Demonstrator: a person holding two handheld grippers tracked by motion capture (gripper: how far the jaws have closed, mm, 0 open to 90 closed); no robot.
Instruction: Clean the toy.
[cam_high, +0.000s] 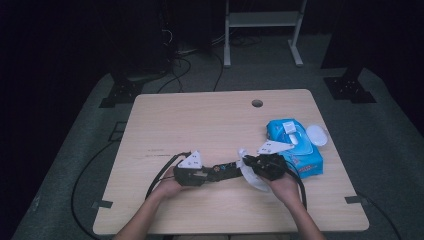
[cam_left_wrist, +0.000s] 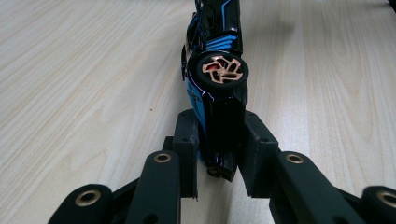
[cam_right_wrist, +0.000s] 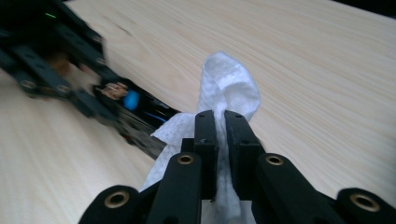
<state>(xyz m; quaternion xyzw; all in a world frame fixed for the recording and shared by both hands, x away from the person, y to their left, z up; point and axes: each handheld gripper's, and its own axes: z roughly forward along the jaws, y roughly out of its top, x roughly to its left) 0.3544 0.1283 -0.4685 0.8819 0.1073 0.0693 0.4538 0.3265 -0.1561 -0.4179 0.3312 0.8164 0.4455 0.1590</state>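
Crumpled white wipe (cam_right_wrist: 229, 91) — glossy toy car (cam_left_wrist: 215, 70)

Two grippers (cam_high: 227, 170) (cam_high: 246, 165), one toy car (cam_left_wrist: 215, 70), one white wipe (cam_right_wrist: 229, 88), one blue wipes pack (cam_high: 300, 150)

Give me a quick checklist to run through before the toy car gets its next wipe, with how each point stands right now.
1. Toy car clamped in the left hand-held gripper: ok, both jaws press its sides.
2. White wipe held by the right hand-held gripper: ok, it is pinched between shut jaws.
3. Wipe close to the car: ok, in the high view it sits at the car's far end; actual contact cannot be told.
4. Car steady above the table: cannot tell whether it rests on the wood or is lifted.
5. Spare wipes at hand: ok, the blue wipe pack lies beside the right hand-held gripper.
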